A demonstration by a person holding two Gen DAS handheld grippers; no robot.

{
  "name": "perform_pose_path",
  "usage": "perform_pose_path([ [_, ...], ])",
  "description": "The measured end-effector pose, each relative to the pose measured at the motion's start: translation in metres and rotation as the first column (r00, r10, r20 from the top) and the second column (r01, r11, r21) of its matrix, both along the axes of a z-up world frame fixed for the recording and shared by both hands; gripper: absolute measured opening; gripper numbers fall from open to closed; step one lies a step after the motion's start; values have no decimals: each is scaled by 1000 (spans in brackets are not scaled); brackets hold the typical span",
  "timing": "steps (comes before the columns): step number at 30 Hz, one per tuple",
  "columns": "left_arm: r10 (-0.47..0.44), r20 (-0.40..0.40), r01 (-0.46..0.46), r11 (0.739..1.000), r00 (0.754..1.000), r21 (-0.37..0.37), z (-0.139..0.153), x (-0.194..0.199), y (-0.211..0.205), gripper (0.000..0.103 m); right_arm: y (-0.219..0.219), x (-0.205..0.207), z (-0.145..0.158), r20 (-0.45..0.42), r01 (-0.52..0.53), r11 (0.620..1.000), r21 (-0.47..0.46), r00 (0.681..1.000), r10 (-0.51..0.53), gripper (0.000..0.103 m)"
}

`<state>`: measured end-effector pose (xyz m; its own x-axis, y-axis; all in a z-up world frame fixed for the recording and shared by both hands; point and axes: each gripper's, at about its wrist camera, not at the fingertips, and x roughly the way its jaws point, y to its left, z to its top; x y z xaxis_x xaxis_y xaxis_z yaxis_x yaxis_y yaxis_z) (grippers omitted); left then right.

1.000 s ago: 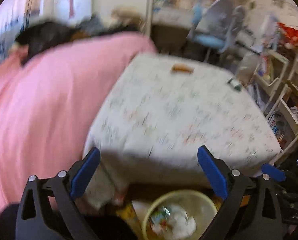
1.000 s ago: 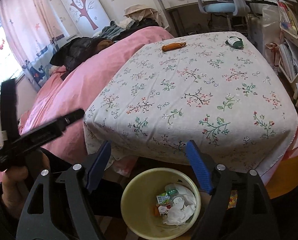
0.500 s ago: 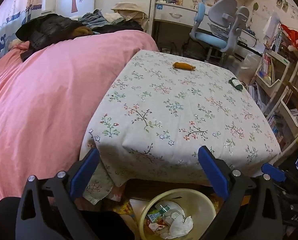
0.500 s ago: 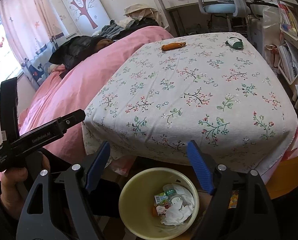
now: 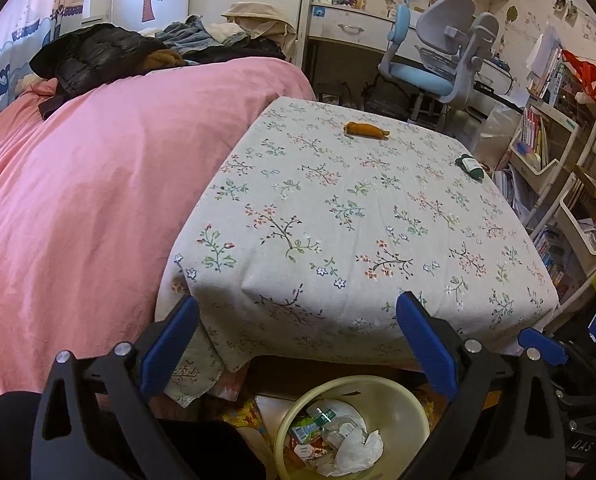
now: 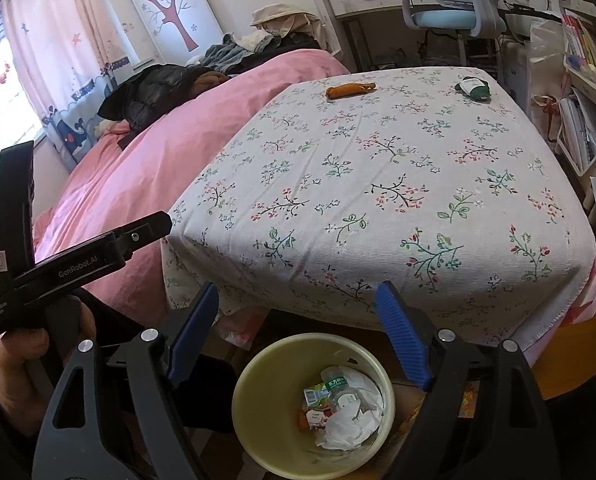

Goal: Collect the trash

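A pale yellow bin [image 6: 258, 392] [image 5: 402, 396] stands on the floor below the table's near edge, holding a plastic bottle, small cartons and crumpled white paper [image 6: 346, 420]. My right gripper [image 6: 298, 304] hangs open above it with nothing between its blue pads. My left gripper [image 5: 298, 316] is open too, empty, over the table's near edge. On the far side of the floral tablecloth [image 6: 378, 184] lie an orange wrapper [image 6: 350, 89] [image 5: 367, 129] and a green-and-white piece of trash [image 6: 473, 87] [image 5: 471, 165].
A pink-covered bed [image 5: 98, 184] with piled clothes flanks the table on the left. A desk chair [image 5: 438, 68] stands beyond the table, and shelves of books [image 5: 546, 148] crowd the right. In the right wrist view, a hand [image 6: 26, 360] grips the left gripper's handle.
The left wrist view was blurred a second ago and is sharp now; it has settled with the bin a little nearer centre. The right gripper has stayed over the bin, still open.
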<state>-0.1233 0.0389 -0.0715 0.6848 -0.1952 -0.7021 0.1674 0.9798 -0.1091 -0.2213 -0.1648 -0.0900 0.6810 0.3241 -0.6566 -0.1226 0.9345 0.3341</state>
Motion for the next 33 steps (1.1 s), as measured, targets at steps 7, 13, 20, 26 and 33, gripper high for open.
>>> perform_pose_path([
  [7, -1, 0, 1, 1000, 1000, 1, 0, 0, 0, 94, 0, 0, 0, -1, 0, 1000, -1, 1000, 0, 78],
  [13, 1, 0, -1, 1000, 1000, 0, 0, 0, 0, 94, 1, 0, 0, 0, 0, 1000, -2, 1000, 0, 79],
  [20, 0, 0, 0, 1000, 1000, 0, 0, 0, 0, 94, 1, 0, 1, 0, -2, 1000, -7, 1000, 2, 79],
  [26, 0, -2, 0, 1000, 1000, -1, 0, 0, 0, 94, 1, 0, 1, 0, -1, 1000, -8, 1000, 1, 79],
  [33, 0, -2, 0, 1000, 1000, -1, 0, -1, 0, 94, 2, -1, 1, 0, -2, 1000, -10, 1000, 2, 79],
])
